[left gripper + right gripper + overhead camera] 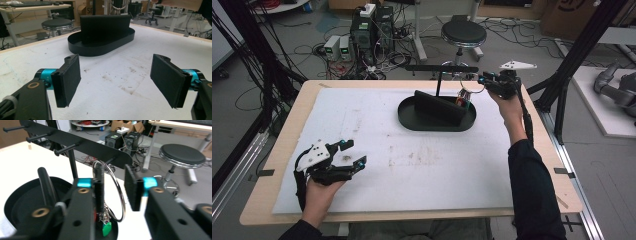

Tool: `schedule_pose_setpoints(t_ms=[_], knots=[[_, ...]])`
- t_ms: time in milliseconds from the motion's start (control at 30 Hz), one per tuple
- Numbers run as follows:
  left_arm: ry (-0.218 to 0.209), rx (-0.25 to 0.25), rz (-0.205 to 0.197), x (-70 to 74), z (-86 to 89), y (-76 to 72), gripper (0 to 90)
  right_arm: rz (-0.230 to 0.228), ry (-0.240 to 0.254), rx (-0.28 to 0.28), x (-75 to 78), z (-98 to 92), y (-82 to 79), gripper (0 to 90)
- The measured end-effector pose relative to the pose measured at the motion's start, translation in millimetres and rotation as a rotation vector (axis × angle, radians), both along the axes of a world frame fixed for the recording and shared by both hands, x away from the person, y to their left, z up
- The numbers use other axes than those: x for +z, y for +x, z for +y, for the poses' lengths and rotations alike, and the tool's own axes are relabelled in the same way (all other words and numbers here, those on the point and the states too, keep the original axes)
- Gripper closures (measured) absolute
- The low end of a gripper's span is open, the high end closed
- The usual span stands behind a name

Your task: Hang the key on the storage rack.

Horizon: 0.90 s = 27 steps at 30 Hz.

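Left tool [115, 82], jaws wide apart above white mat [120, 77], black tray [100, 47] beyond.

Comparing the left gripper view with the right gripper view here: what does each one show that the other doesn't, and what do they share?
The left gripper view has its own jaws spread wide over bare white mat, and the tray's upright black panel. The right gripper view has a metal key ring between its jaws, small tags hanging from it, and a black peg bar above. Both show the black oval tray and a round stool.
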<state>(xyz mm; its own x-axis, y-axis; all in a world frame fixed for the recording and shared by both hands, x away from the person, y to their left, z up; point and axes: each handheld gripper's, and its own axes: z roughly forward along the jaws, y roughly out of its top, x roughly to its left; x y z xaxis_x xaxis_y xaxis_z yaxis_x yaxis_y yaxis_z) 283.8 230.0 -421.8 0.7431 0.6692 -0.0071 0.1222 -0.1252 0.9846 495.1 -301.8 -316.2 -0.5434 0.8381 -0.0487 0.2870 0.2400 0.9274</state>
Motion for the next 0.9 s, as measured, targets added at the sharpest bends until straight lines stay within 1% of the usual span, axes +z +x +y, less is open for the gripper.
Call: schedule_pose_setpoints(t_ms=[67,100,167,233,333,367,400,467,500,533,567,600,667,700,767,833,900], knots=[[0.001,-0.010,0.002,-0.4,-0.4,1.5,24.3,0.004,-0.005,-0.002,1.2,-2.1,-3.4,57.3],[0.002,-0.013,0.003,-0.7,-0.5,2.2,24.3,0.011,-0.003,-0.011,3.0,-4.1,-6.9,54.1],[0.005,-0.018,0.007,-1.1,-0.9,3.8,24.3,0.014,0.009,-0.008,6.2,-6.8,-11.8,50.0],[0.001,-0.021,0.009,-1.0,-1.2,5.7,24.3,0.014,0.009,0.000,11.5,-9.1,-19.1,46.7],[0.001,-0.025,0.007,-0.1,-1.6,8.5,24.2,0.030,0.016,0.014,18.6,-12.4,-32.9,39.9],[0.000,-0.026,0.007,0.3,-1.9,9.7,24.2,0.038,0.017,0.016,20.1,-13.4,-36.8,38.7],[0.003,-0.028,0.005,0.7,-2.0,10.7,24.1,0.030,0.018,0.025,21.8,-15.2,-44.7,39.1],[-0.002,-0.029,0.007,1.4,-2.6,12.6,24.2,-0.015,0.024,0.031,22.2,-19.1,-61.0,39.2],[0.000,-0.030,0.006,1.8,-2.8,13.4,24.2,0.003,0.027,0.035,22.3,-21.2,-66.8,37.4],[-0.001,-0.030,0.005,1.9,-3.2,14.0,24.2,0.014,0.037,0.035,21.8,-23.4,-72.8,36.3],[0.004,-0.031,0.004,2.4,-3.7,15.2,24.2,-0.001,0.045,0.035,20.9,-25.0,-78.6,36.7],[0.006,-0.033,0.003,2.6,-4.0,15.9,24.2,-0.018,0.049,0.038,18.7,-28.1,-90.2,36.7],[0.029,-0.031,0.000,2.8,-5.4,17.5,24.2,-0.012,0.056,0.046,14.6,-30.2,-101.6,36.4],[0.040,-0.027,0.001,2.6,-6.1,18.5,24.1,-0.014,0.048,0.048,11.6,-30.9,-107.9,36.4],[0.038,-0.027,0.006,2.1,-6.7,20.5,24.1,-0.010,0.056,0.055,5.2,-32.6,-120.1,35.1],[0.044,-0.020,0.004,2.2,-7.5,21.5,24.1,-0.014,0.060,0.062,-2.1,-34.6,-131.7,33.9],[0.044,-0.013,0.005,2.5,-8.3,21.5,24.2,-0.013,0.076,0.065,-11.5,-36.9,-142.7,32.8]])
